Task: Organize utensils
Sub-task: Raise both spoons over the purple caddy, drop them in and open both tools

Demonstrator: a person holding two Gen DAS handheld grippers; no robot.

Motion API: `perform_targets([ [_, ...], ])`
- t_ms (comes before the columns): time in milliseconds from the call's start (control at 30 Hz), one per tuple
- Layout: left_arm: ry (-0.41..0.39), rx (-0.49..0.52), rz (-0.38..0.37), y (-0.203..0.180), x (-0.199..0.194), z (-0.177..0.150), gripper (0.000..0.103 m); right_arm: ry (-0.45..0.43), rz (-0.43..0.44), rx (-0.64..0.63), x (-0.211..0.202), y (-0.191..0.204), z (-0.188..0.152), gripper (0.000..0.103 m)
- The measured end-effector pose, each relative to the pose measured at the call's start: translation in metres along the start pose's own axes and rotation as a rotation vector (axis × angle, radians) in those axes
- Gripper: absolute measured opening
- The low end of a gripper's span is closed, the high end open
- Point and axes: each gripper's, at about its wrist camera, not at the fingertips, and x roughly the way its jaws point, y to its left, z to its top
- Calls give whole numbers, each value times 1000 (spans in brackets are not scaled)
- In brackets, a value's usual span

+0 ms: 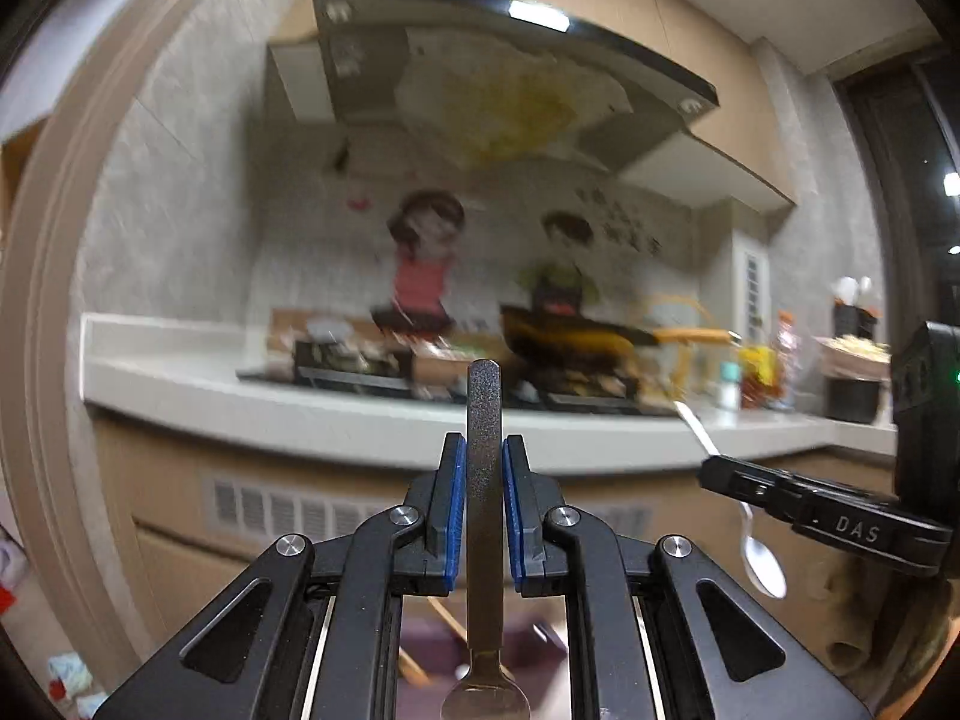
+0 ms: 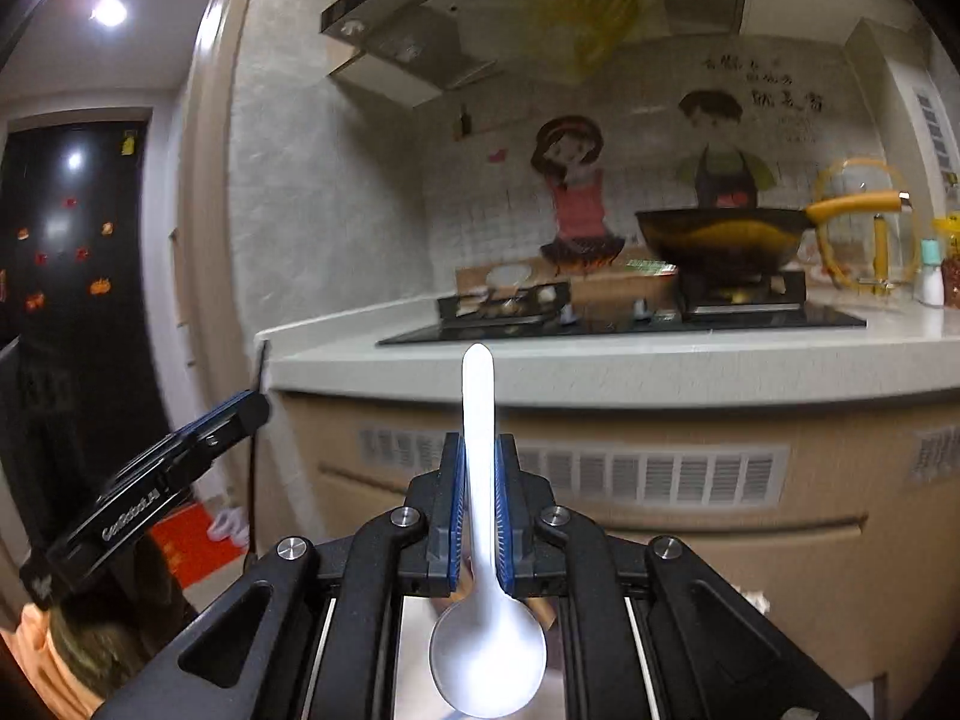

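My left gripper [image 1: 483,444] is shut on the flat dark-grey handle of a metal utensil [image 1: 483,408]. The handle sticks up past the blue pads, and its head [image 1: 486,699] hangs near the camera, cut off by the frame's bottom edge. My right gripper [image 2: 479,444] is shut on a pale silver spoon [image 2: 487,654], handle pointing away and bowl hanging close to the lens. In the left wrist view the right gripper [image 1: 711,469] shows at the right with that spoon [image 1: 763,567] slanting through it. At the left of the right wrist view is the left gripper [image 2: 255,407].
Ahead runs a white counter [image 2: 600,369] with a black gas hob [image 2: 624,321] and a dark wok with a yellow handle [image 2: 720,234]. A range hood [image 2: 420,30] hangs above. Bottles [image 2: 930,276] stand at the right. A dark fridge door [image 2: 72,240] and a red box [image 2: 192,540] are at the left.
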Motion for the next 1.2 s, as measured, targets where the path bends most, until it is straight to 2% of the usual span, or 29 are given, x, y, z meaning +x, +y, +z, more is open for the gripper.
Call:
perform_targets([
  [67, -47, 20, 32, 12, 23, -10, 12, -32, -42, -2, 23, -6, -1, 9],
  [133, -46, 6, 26, 23, 48, -22, 12, -52, -73, -6, 43, -13, -4, 9],
  [367, 101, -90, -21, 50, 137, -70, 12, 80, -108, -44, 138, -33, -44, 9],
  [567, 187, -121, -20, 58, 180, -112, 12, 170, -105, -73, 181, -47, -80, 9],
  [933, 333, -115, -21, 49, 187, -173, 13, 341, -100, -117, 191, -53, -145, 10],
  [1100, 407, -150, -20, 51, 192, -178, 15, 415, -92, -165, 192, -46, -164, 10],
  [1133, 426, -173, -19, 53, 194, -178, 15, 447, -87, -170, 193, -46, -167, 12],
  [1200, 446, -210, -21, 58, 190, -175, 24, 470, -93, -160, 190, -46, -170, 20],
])
